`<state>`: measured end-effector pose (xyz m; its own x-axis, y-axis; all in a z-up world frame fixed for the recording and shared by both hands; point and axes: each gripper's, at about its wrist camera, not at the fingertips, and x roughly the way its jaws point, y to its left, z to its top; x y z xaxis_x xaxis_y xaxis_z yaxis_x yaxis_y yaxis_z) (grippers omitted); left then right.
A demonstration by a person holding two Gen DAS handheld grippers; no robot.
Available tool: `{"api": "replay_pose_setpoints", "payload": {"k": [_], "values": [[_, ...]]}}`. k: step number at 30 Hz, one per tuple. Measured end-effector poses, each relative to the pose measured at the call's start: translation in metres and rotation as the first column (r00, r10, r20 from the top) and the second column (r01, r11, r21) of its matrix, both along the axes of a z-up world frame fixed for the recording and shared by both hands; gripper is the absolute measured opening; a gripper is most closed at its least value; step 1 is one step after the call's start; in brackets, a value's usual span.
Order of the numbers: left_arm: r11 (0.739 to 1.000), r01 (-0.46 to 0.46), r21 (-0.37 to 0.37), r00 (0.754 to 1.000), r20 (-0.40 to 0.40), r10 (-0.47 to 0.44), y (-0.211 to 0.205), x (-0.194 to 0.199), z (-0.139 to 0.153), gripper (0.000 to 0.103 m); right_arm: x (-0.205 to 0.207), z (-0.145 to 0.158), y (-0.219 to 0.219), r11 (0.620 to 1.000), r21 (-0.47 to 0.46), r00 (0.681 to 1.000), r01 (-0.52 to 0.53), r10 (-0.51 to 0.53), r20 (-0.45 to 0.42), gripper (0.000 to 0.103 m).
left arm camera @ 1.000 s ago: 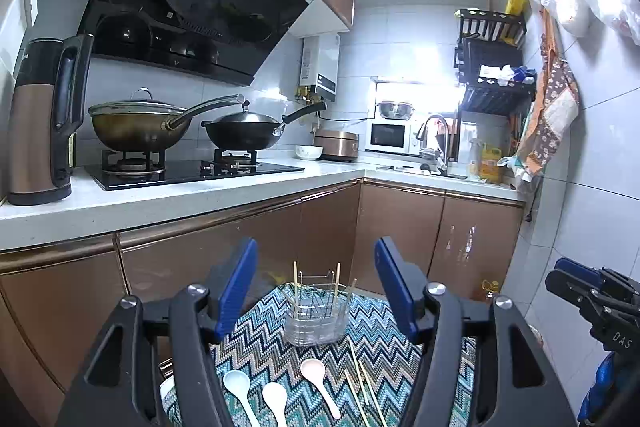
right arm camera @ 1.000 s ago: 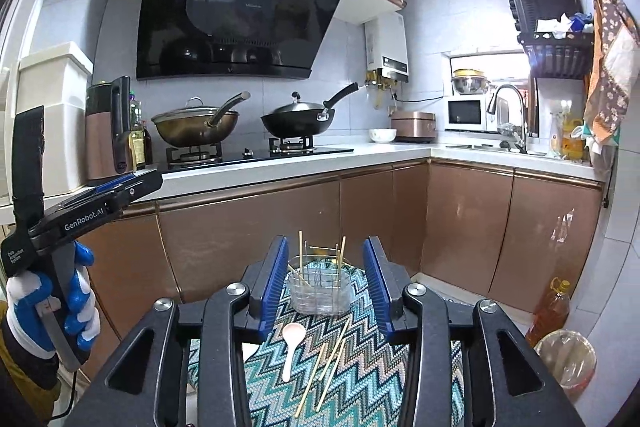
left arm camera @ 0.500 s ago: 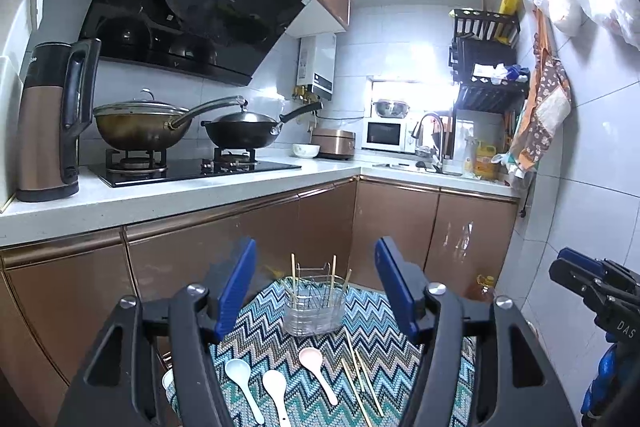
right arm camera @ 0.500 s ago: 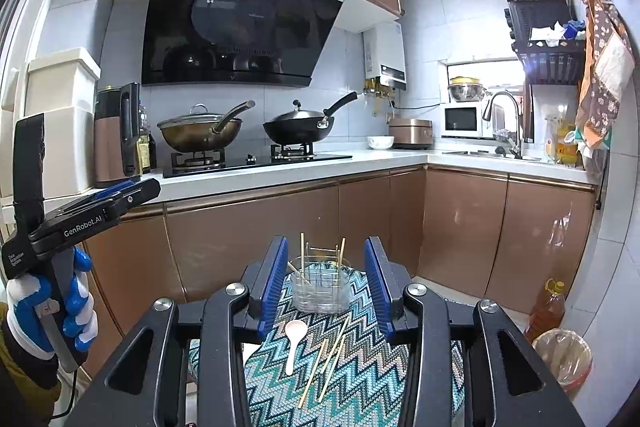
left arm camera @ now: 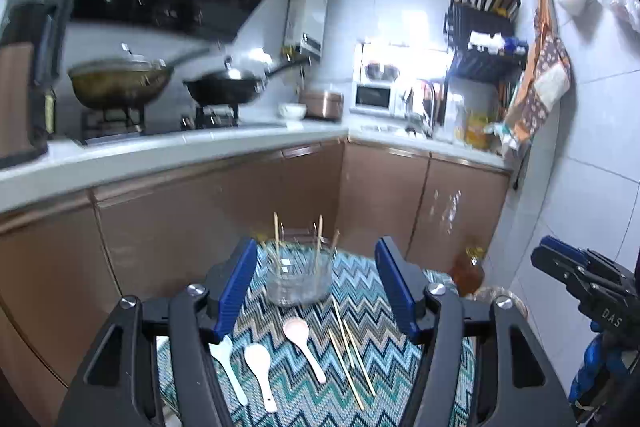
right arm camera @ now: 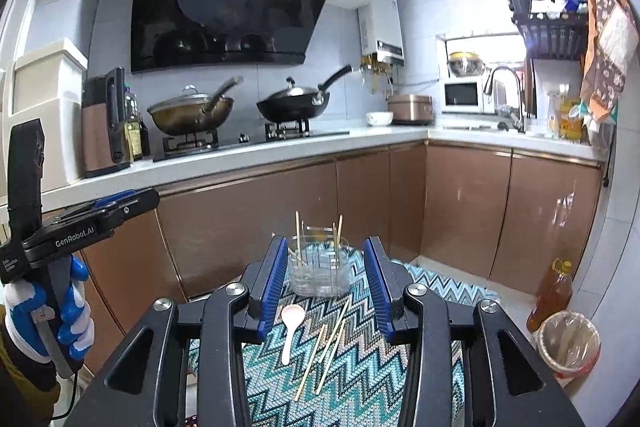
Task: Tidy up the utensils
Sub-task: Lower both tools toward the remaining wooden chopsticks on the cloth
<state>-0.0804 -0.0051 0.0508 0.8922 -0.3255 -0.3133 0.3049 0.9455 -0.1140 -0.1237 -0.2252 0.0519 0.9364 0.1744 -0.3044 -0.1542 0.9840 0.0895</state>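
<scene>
Three pale spoons and several loose chopsticks lie on a zigzag-patterned cloth in a kitchen, just in front of a clear holder where a few more chopsticks stand upright. Both the left tongs and the right tongs hover above the cloth with jaws apart, grasping nothing. Motion blur in the left view makes it hard to count the sticks exactly.
</scene>
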Motion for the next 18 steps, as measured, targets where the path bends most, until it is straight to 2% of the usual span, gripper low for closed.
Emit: {"api": "replay_pose_setpoints", "payload": {"k": [3, 5, 10, 15, 18], "values": [[0.999, 0.051, -0.009, 0.994, -0.092, -0.052, -0.009, 0.02, -0.021, 0.06, 0.02, -0.015, -0.003, 1.0, 0.007, 0.999, 0.0, 0.0, -0.052, 0.039], [0.996, 0.086, -0.027, 0.981, -0.175, -0.09, -0.016, 0.037, -0.037, 0.06, 0.034, -0.027, -0.005, 1.0, 0.014, 0.995, 0.006, -0.005, -0.102, 0.039], [0.985, 0.152, -0.082, 0.909, -0.38, -0.172, -0.032, 0.084, -0.084, 0.059, 0.078, -0.064, -0.009, 1.0, 0.024, 0.964, 0.0, 0.007, -0.264, 0.039], [0.984, 0.158, -0.086, 0.853, -0.49, -0.18, -0.046, 0.118, -0.131, 0.058, 0.127, -0.107, -0.012, 0.997, 0.064, 0.905, -0.039, 0.062, -0.421, 0.039], [0.982, 0.164, -0.089, 0.814, -0.55, -0.186, -0.054, 0.139, -0.157, 0.052, 0.158, -0.129, -0.014, 0.993, 0.104, 0.869, -0.057, 0.101, -0.485, 0.036]]}}
